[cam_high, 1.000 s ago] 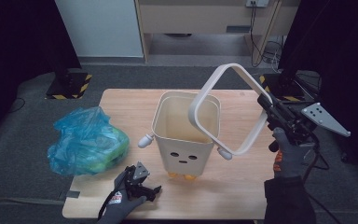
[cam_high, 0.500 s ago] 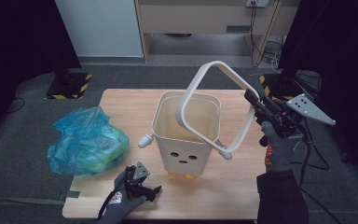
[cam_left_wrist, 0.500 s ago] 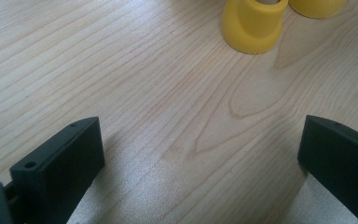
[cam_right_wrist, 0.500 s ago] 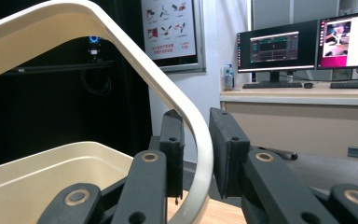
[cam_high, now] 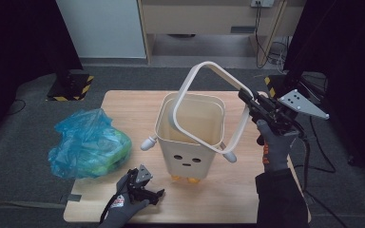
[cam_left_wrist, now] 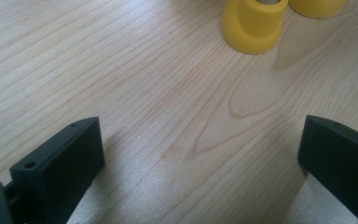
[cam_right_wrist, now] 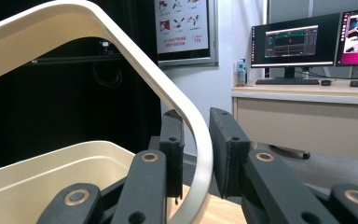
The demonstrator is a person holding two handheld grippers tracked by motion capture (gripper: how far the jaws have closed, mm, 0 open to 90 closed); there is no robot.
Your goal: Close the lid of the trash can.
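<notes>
A cream bin (cam_high: pixel 190 142) with a small face and yellow feet (cam_left_wrist: pixel 254 23) stands in the middle of the wooden table (cam_high: pixel 123 104). My right gripper (cam_high: pixel 248 99) is shut on a cream rounded-square rim frame (cam_high: pixel 228 76) and holds it tilted almost on edge over the bin's right side. In the right gripper view the frame (cam_right_wrist: pixel 121 37) runs between the two pads of the right gripper (cam_right_wrist: pixel 196 154), with the bin (cam_right_wrist: pixel 51 172) below. Near the front edge my left gripper (cam_high: pixel 147 187) rests low and open, and its view (cam_left_wrist: pixel 200 158) has bare wood between the jaws.
A blue plastic bag (cam_high: pixel 88 142) with green contents lies on the table's left part. Two small cream stubs (cam_high: pixel 148 142) stick out from the bin's sides. Dark floor surrounds the table, and a desk with monitors (cam_right_wrist: pixel 291 42) stands behind.
My right gripper has carried the frame leftward toward the bin and tipped it more upright. The left gripper has stayed in place.
</notes>
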